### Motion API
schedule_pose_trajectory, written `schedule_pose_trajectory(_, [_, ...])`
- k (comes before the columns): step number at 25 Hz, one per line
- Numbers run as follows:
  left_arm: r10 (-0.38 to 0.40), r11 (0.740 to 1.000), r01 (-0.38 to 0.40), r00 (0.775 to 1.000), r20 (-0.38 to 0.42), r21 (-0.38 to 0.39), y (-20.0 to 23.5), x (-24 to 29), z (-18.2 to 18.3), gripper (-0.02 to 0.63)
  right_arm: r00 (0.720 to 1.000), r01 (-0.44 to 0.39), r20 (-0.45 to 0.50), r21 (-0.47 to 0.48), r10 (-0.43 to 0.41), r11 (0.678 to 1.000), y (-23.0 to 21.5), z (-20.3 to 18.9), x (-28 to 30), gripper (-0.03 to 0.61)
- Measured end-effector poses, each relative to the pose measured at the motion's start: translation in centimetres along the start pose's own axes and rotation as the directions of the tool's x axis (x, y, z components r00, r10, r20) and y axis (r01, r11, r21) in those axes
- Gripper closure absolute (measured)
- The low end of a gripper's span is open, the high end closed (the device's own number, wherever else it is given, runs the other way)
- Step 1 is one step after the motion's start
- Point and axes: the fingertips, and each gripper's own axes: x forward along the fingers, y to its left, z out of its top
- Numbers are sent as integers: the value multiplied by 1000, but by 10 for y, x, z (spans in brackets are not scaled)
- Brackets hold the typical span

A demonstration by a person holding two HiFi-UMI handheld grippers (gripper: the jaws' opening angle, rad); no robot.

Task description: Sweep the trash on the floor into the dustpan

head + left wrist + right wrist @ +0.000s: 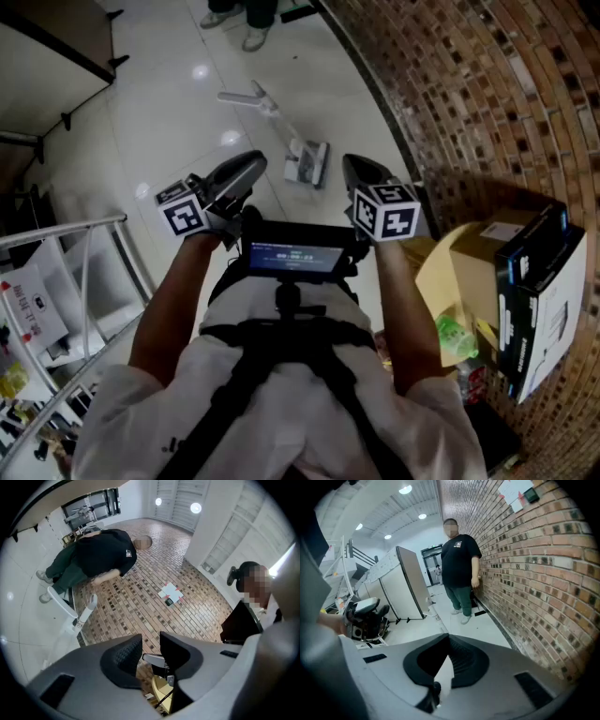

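While the person is holding both grippers up ahead of the chest, the left gripper (150, 644) is standing with its jaws partly apart. Nothing is pressing between the pads, and only background is showing through the gap. Beside it, the right gripper (449, 641) is sitting fully closed, jaw tips meeting, gripping nothing. In the head view the left marker cube (185, 208) and right marker cube (386, 211) are flanking a small screen (298, 251) on the chest harness.

Beyond the jaw tips, the white long-handled dustpan (307, 161) is lying on the pale tiled floor (169, 112), well apart from both grippers. Its head is nearest them, with the handle running away up-left, near the foot of the brick wall (487, 94). Whether a broom is clipped to it I cannot tell.

Farther along that wall a second person (459, 559) is standing. A cardboard box (478, 258) and a black-and-white box (539, 300) are sitting against the wall at the right. A metal rack (84, 281) is standing at the left.
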Motion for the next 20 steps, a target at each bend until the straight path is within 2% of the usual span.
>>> schedule_pose_trajectory(20, [28,999,-28,1000,10,25,-43,0,-43,500,998,-54,-23,-76,53,996,6,-31,-38,578])
